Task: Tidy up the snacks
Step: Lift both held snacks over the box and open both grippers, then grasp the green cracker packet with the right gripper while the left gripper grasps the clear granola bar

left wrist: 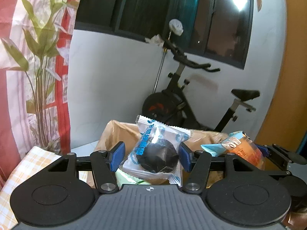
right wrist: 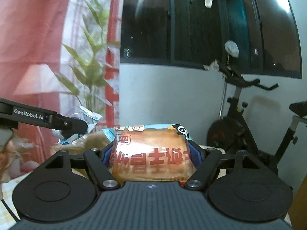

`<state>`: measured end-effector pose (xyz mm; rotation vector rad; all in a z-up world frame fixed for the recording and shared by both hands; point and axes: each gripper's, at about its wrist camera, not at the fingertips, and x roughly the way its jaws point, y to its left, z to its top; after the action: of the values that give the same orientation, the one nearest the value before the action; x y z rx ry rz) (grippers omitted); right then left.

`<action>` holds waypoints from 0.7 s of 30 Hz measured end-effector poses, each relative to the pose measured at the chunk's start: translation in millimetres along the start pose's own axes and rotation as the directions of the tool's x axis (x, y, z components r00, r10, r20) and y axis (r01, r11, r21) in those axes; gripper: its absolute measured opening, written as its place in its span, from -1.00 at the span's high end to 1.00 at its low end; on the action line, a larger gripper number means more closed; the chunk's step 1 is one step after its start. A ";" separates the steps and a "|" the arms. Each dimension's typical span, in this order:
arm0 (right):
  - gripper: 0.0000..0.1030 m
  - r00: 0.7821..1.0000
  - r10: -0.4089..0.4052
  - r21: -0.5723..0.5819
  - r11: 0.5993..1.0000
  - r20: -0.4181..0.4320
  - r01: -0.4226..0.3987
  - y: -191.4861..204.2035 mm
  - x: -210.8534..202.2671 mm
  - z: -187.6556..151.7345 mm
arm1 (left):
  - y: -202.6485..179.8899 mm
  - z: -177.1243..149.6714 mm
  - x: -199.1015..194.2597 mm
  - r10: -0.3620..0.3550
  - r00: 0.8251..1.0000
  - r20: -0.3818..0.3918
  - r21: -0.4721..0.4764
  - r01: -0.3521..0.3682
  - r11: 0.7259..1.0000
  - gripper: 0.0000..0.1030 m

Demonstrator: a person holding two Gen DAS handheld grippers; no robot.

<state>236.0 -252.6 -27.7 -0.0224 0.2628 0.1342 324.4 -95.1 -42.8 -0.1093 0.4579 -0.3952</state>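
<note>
Gripping firmly, our left tongs [left wrist: 150, 158] pinch a clear-wrapped dark round cake [left wrist: 156, 154] above the brown bag [left wrist: 119, 134]. Our right tongs [right wrist: 152, 153] clamp an orange bread packet [right wrist: 151, 153], held aloft just beside it.

Both views are taken from right behind each gripper, looking forward and slightly down, so held packets fill the near foreground. Shared far background: exercise bike [left wrist: 193, 103], dark window [right wrist: 201, 25], plant [left wrist: 36, 61] on the left.

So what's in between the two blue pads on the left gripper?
A clear-wrapped dark round cake sits between the left gripper's blue pads, over the brown paper bag. The left wrist view shows it best.
</note>
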 end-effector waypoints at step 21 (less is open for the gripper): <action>-0.67 0.995 -0.019 0.148 0.988 -0.094 0.032 -18.8 -11.5 -12.7 | 22.9 -2.5 -39.2 0.014 0.997 -0.079 0.037 -0.011 0.999 -0.50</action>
<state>224.3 -273.2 -36.9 0.1172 0.3646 0.0878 298.9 -58.6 -33.4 -0.0556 0.5288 -0.3968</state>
